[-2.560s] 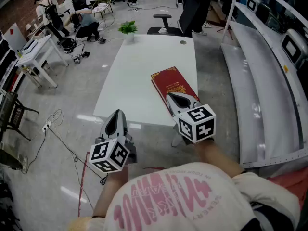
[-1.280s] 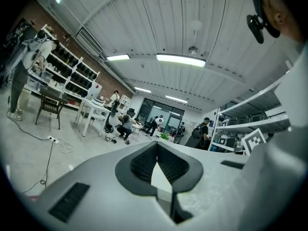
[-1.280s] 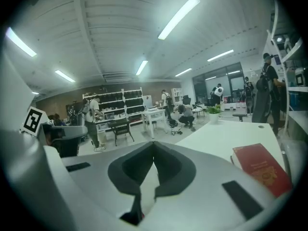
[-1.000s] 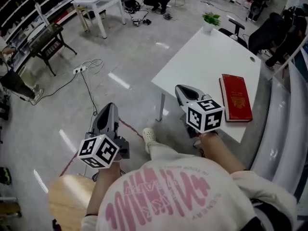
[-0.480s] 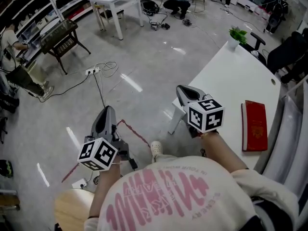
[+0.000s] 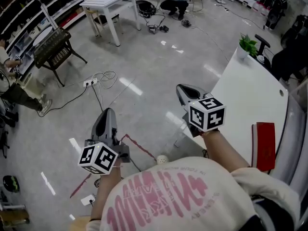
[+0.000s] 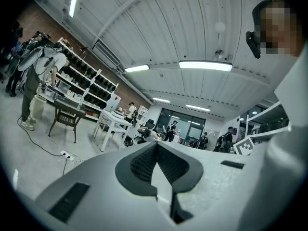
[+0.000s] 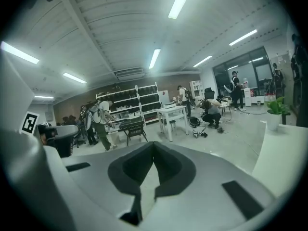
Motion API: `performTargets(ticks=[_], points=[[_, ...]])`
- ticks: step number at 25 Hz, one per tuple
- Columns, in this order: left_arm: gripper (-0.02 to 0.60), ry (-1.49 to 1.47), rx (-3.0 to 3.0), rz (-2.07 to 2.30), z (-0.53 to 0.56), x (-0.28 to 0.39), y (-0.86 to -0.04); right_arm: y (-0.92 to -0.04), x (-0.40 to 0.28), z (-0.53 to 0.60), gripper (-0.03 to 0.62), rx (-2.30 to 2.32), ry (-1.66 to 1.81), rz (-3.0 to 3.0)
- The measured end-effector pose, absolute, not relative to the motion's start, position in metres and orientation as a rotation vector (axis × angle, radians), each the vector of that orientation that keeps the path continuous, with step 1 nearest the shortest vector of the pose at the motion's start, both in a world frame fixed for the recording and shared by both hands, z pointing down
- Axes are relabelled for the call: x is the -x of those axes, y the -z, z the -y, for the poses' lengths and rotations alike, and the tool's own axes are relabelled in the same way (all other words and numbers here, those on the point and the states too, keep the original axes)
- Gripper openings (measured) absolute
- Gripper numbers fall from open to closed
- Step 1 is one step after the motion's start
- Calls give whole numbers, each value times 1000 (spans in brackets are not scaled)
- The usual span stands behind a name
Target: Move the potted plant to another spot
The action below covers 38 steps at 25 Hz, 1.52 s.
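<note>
Hovering over floor (image 6: 144, 66), left gripper (image 6: 107, 113) and right gripper (image 6: 183, 90) both closed, empty; potted plant (image 6: 248, 44) well apart on table (image 6: 250, 97) corner.

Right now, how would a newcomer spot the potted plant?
Find the white table at the head view's right. The potted plant stands at its far corner. It alone is green and leafy; the red book lies flat.

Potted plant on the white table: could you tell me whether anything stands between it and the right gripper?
Nothing visible does: only bare floor and tabletop lie between the right gripper and the potted plant at the white table's far corner. The red book lies off to the side.
</note>
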<state>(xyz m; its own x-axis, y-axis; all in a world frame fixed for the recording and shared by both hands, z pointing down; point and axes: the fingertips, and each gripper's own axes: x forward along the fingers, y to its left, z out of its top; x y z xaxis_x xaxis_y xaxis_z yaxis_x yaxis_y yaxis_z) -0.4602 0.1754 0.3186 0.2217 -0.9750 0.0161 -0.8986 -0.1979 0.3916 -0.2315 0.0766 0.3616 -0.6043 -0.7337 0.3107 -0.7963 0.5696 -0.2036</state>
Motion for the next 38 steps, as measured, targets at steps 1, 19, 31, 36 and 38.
performTargets(ticks=[1, 19, 31, 36, 38], points=[[3, 338, -2193, 1737, -166, 461, -320, -363, 233, -68, 6, -1293, -479, 2604], [3, 215, -2328, 1349, -13, 399, -361, -398, 148, 5, 6, -1685, -591, 2376], [3, 54, -2610, 843, 124, 281, -355, -394, 52, -3, 6, -2315, -691, 2035], [3, 17, -2626, 639, 154, 250, -353, -391, 41, -2, 6, -2474, -699, 1876], [3, 8, -2634, 576, 162, 241, -352, -389, 38, 0, 6, -2520, -690, 1824]])
